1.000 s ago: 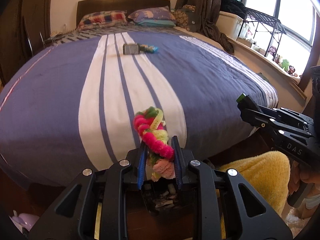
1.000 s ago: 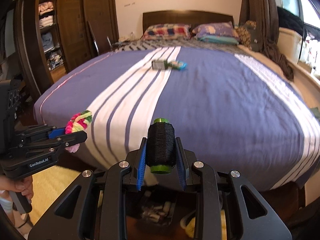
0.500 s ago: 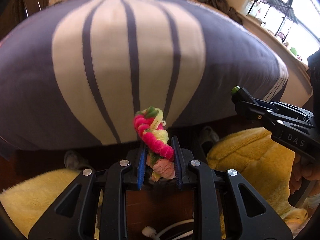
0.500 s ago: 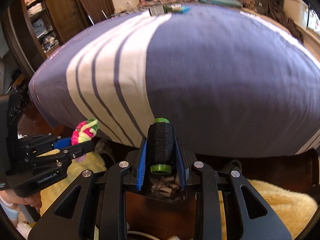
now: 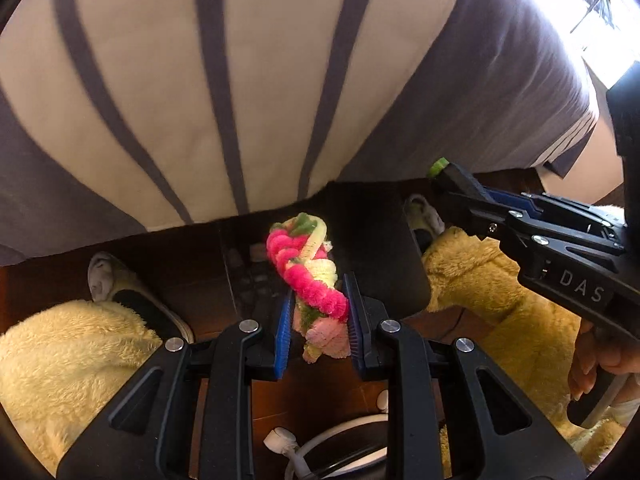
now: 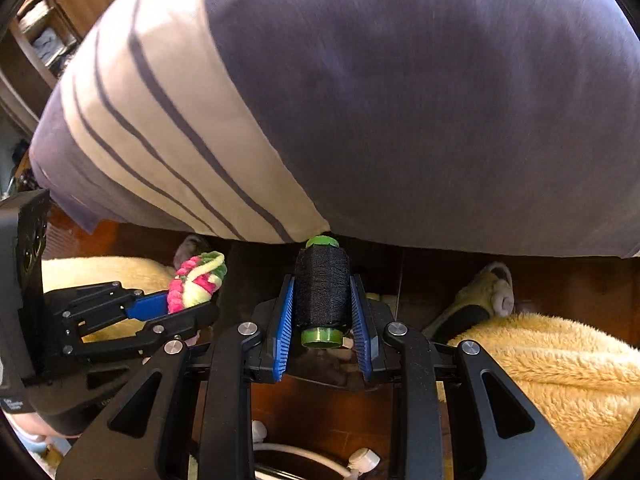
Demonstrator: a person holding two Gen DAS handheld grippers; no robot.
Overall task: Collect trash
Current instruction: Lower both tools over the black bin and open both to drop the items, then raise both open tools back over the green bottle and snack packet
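In the left wrist view, the left hand-held gripper (image 5: 318,322) is closed on a pink and yellow pipe-cleaner twist (image 5: 306,268), held above what appears to be a dark bin (image 5: 384,248) at the bed (image 5: 240,80) foot; release is best made squarely over the opening. In the right wrist view, the right hand-held gripper (image 6: 322,320) is clamped on a black thread spool (image 6: 321,288), which should be kept upright until brought over the same bin.

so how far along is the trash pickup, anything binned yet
Picked up: the left gripper is shut on the pink fuzzy twist, the right gripper on the black thread spool. In hand: both hang past the bed edge, over the dark bin. Left: neither is released.
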